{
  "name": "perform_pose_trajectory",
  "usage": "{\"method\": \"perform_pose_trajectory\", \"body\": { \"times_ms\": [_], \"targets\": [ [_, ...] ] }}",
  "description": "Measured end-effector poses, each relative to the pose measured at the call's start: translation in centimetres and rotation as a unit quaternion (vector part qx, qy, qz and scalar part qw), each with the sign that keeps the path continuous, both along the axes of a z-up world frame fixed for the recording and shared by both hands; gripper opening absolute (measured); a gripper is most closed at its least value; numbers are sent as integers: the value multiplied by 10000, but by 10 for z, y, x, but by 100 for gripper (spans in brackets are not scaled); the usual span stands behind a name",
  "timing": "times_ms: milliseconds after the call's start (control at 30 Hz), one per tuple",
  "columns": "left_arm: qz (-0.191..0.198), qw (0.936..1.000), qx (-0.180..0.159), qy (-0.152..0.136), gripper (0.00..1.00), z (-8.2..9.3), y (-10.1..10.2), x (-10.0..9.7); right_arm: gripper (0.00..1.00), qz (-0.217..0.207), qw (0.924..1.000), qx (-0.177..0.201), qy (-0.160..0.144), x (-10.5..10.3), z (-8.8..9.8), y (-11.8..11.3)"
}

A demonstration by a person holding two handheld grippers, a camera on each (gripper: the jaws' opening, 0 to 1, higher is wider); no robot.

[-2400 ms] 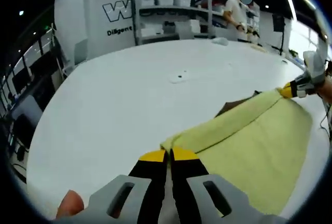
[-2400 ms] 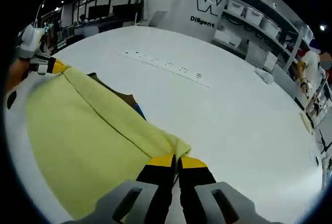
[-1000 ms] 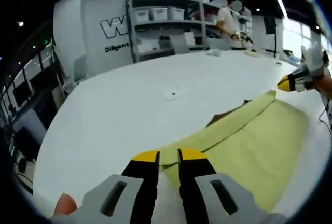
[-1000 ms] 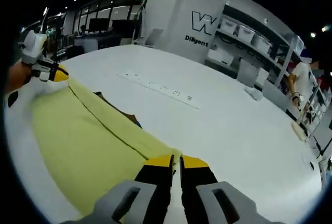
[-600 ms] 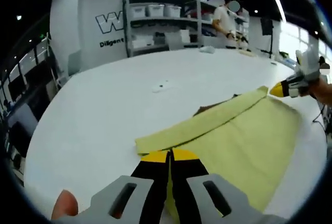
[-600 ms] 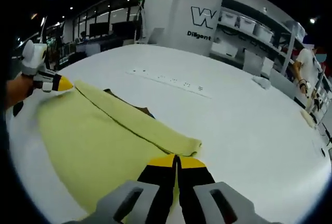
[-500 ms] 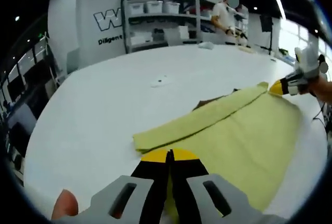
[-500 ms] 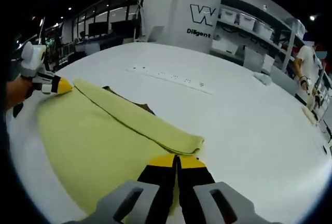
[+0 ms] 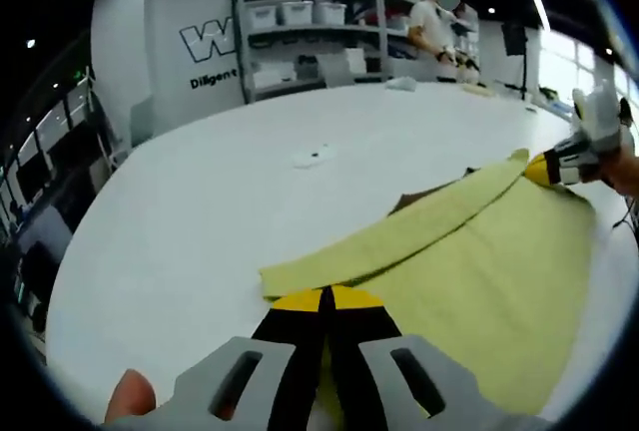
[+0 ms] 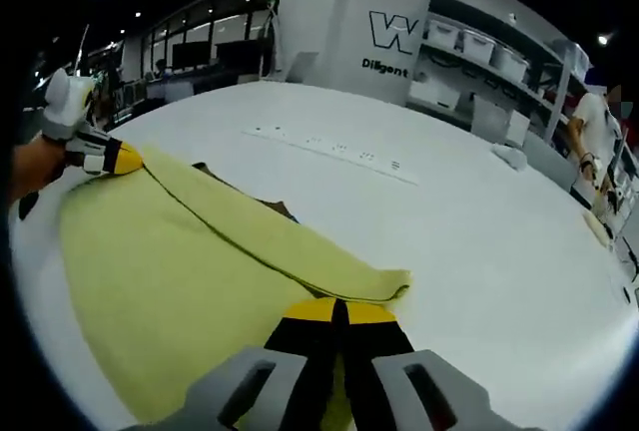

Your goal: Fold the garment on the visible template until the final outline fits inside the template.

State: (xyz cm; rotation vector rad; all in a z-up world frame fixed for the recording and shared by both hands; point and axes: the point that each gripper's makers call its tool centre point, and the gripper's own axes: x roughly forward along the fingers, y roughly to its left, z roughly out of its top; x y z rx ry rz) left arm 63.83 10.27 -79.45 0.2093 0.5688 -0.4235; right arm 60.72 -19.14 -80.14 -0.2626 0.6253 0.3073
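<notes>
On the white surface the garment lay soft and limp. I had both jaws closed on its near edge, the best hold.

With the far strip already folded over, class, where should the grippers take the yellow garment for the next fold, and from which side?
Grip the near edge of the yellow garment at its two ends, coming in low from the near side. That layer lies flat, and the left gripper and right gripper look shut on it there.

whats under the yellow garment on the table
A brown sheet pokes out past the folded far edge of the yellow garment, on the white table. The rest of it is covered, so its shape and outline cannot be seen.
</notes>
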Motion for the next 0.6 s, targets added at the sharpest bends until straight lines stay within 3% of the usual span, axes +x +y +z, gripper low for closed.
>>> {"method": "perform_pose_trajectory", "body": {
  "times_ms": [600],
  "targets": [
    [69, 9997, -68, -218, 0, 15, 1, 32, 0, 67, 9995, -160, -251, 33, 16, -4]
  ]
}}
